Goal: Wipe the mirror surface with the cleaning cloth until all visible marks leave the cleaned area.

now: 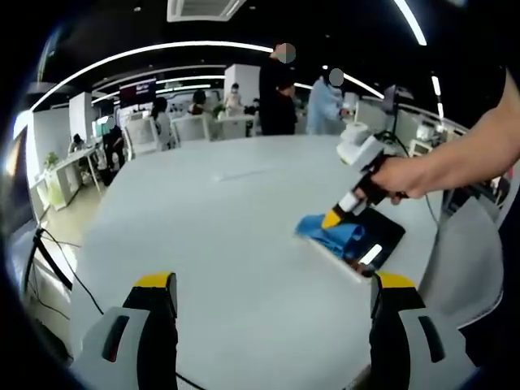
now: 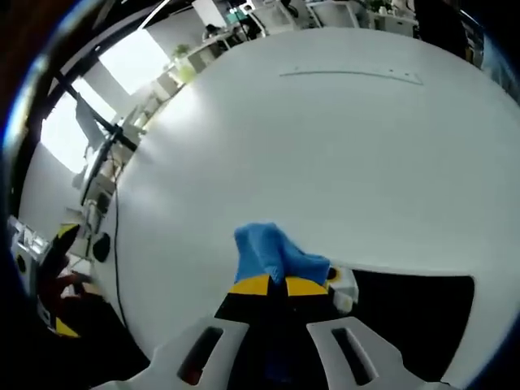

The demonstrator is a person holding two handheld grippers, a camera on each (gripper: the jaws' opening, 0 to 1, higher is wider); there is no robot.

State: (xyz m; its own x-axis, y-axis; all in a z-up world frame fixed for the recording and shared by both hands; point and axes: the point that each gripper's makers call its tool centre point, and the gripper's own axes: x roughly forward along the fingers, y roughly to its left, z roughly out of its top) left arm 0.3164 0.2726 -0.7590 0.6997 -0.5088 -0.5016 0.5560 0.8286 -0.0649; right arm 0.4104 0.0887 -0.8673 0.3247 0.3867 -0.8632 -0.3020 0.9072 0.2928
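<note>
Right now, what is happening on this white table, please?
A person is cleaning a small mirror that lies flat on the white table. The right gripper is shut on a blue cloth and presses it onto one end of the mirror. The left gripper hovers open above the table, apart from the mirror, holding nothing. Whether marks remain on the glass I cannot tell.
</note>
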